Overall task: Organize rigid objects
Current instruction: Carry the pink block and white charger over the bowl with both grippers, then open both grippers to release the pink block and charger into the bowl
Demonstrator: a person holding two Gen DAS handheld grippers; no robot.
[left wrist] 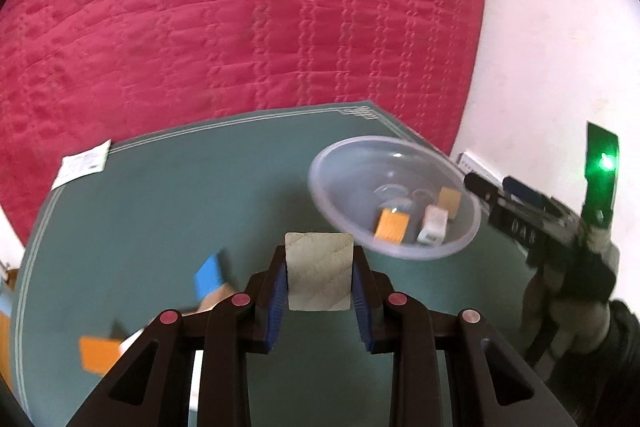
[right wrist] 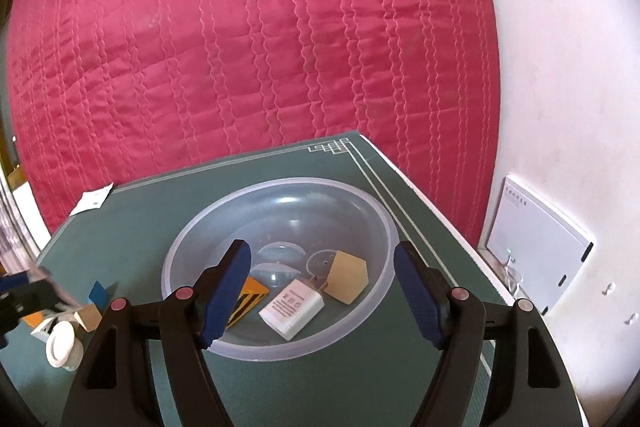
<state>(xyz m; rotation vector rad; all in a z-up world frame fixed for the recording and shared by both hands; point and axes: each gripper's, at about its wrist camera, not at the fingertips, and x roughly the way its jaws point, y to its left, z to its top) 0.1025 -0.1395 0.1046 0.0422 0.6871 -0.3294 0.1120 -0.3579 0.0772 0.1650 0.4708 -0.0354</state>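
My left gripper [left wrist: 320, 275] is shut on a pale wooden block [left wrist: 319, 271], held above the green mat [left wrist: 160, 219] just left of a clear plastic bowl [left wrist: 344, 155]. The bowl [right wrist: 192, 247] holds an orange block [left wrist: 391, 225], a white charger [right wrist: 291, 308] and a tan wooden block [right wrist: 347, 275]. My right gripper [right wrist: 322, 291] is open and empty, hovering over the bowl's near side; it shows in the left wrist view [left wrist: 476, 185] at the bowl's right rim. A blue block [left wrist: 208, 277], an orange block [left wrist: 100, 354] and a tan block [right wrist: 90, 315] lie at the mat's left.
A pink quilted bed cover [left wrist: 240, 7] lies behind the mat. A white paper slip [left wrist: 82, 163] sits at the mat's far left corner. A white round piece [right wrist: 61, 349] lies at the left. A white box [right wrist: 536, 239] leans on the white wall at the right.
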